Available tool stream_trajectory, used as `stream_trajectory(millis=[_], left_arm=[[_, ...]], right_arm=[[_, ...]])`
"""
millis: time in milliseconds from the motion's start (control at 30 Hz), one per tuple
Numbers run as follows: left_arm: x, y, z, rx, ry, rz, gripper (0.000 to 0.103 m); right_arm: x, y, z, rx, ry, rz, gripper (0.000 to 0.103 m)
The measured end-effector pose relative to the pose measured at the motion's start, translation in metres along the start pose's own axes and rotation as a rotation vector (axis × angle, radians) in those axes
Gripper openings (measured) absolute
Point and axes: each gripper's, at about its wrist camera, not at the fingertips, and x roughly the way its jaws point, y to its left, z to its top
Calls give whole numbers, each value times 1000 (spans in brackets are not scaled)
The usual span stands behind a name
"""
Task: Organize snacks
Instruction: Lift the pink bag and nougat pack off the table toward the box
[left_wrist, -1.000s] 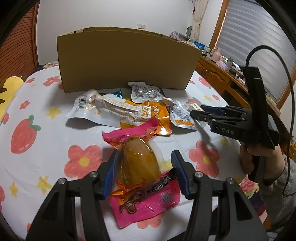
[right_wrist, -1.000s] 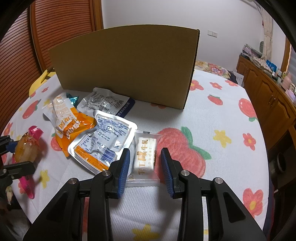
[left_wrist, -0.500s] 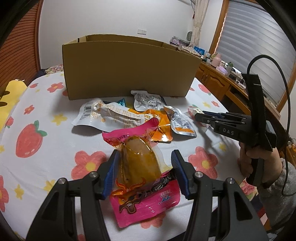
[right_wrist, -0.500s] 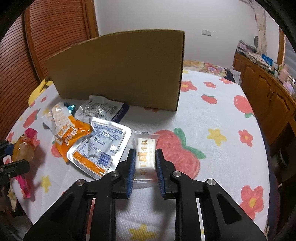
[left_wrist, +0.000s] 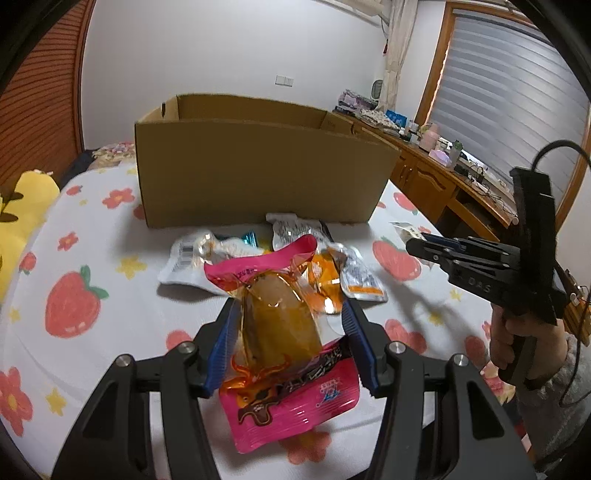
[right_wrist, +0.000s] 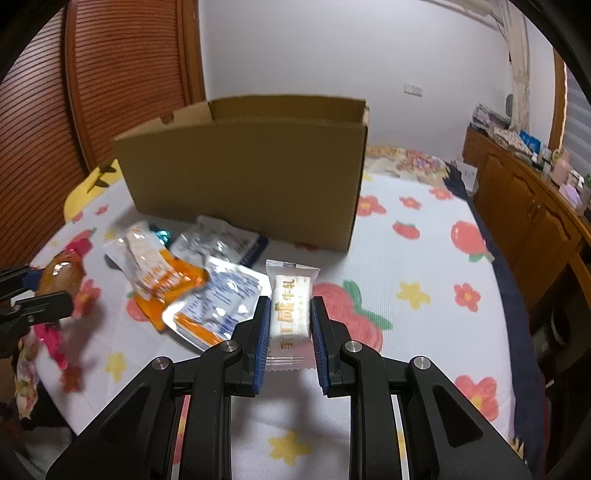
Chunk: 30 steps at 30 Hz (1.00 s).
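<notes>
A pink-and-clear snack pouch (left_wrist: 284, 343) holding a brown piece is sitting clamped between the blue pads of the left gripper (left_wrist: 290, 347), raised above the flowered tablecloth (left_wrist: 110, 317). A white nougat bar (right_wrist: 290, 310) in a clear wrapper is being squeezed between the closed-in fingers of the right gripper (right_wrist: 289, 341). Beyond both, orange and silver packets (right_wrist: 192, 284) are lying in a loose heap just before the open cardboard box (left_wrist: 258, 181).

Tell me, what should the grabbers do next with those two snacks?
Probably carry both over the cardboard box and drop them in: the left gripper holds the pink pouch, the right gripper clamps the white candy bar, and the box top is open.
</notes>
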Motion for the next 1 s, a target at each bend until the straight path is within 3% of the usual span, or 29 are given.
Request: stream_trajectory(millis=[1000], left_arm=[[-23,25,115,83,-132,73,56]], right_arm=[[-63,27,54,-98,-157,44,20]])
